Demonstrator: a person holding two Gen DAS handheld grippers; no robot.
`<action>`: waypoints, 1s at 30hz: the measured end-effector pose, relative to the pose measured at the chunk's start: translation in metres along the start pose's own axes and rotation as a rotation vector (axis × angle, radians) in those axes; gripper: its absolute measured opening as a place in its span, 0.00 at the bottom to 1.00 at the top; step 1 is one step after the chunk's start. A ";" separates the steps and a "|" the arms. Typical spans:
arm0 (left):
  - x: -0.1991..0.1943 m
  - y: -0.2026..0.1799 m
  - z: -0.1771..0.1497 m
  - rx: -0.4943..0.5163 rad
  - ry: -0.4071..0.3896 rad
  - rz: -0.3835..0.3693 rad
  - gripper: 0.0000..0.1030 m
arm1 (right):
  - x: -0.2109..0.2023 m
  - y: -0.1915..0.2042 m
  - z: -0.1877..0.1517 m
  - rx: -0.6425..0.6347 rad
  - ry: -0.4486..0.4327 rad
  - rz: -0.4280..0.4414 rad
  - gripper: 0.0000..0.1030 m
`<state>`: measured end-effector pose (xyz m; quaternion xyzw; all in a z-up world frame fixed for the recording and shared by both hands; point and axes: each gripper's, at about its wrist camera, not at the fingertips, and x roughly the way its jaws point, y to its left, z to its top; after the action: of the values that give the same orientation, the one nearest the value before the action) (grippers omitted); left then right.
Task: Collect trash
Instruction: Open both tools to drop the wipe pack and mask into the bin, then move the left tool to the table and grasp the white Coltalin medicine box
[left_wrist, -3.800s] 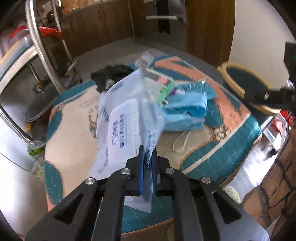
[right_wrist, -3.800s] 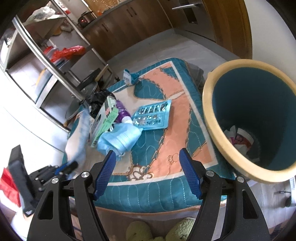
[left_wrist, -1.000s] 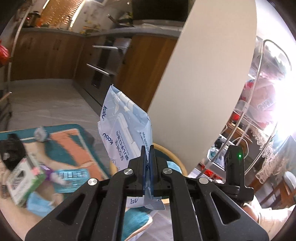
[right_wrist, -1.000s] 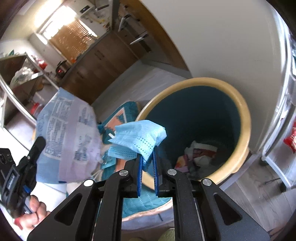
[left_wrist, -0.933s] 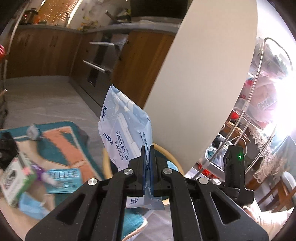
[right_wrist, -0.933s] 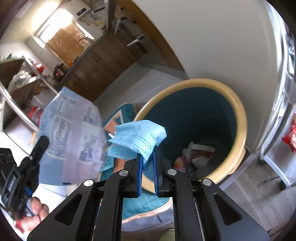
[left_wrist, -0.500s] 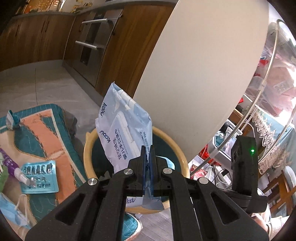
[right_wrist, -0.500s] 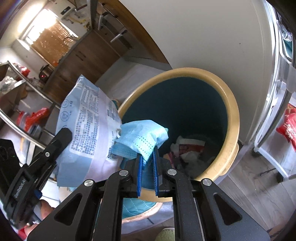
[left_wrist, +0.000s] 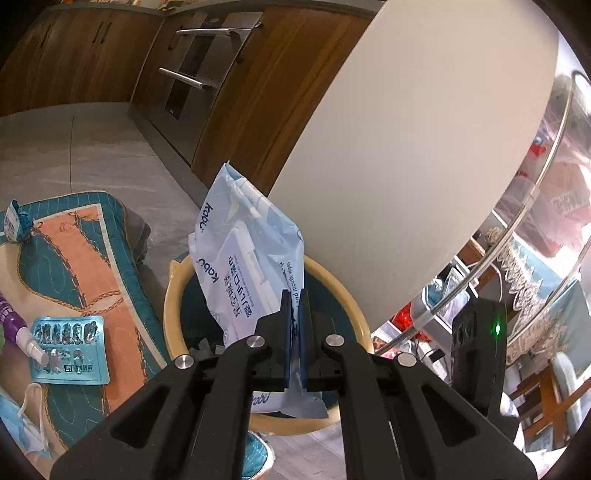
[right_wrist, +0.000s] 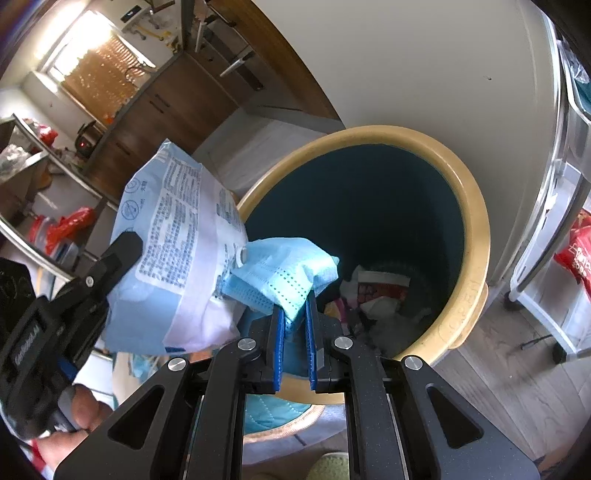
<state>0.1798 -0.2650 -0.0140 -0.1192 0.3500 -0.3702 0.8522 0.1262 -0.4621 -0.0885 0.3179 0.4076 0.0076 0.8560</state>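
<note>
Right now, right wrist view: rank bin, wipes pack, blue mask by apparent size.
1. Bin, largest.
2. Wipes pack.
3. Blue mask, smallest.
Pack and mask are nearer the camera, so the bin's true lead is probably bigger.

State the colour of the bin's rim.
The bin's rim is pale yellow, the inside dark teal; clearest in the right wrist view.

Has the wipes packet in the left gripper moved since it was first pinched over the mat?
Yes. The wipes packet, shut in the left gripper, has left the mat and now hangs above the yellow-rimmed bin.
</note>
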 end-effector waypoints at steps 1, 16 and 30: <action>0.000 0.000 0.002 -0.005 0.000 -0.006 0.03 | 0.000 -0.001 0.000 0.004 0.000 -0.001 0.11; 0.022 0.006 -0.011 -0.032 0.087 -0.011 0.42 | -0.007 -0.017 -0.001 0.074 -0.028 -0.012 0.25; -0.067 0.034 -0.017 0.000 -0.007 0.090 0.71 | -0.002 0.001 -0.004 0.021 -0.032 0.007 0.38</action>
<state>0.1546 -0.1928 -0.0082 -0.1047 0.3519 -0.3311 0.8693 0.1224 -0.4602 -0.0882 0.3285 0.3927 0.0010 0.8590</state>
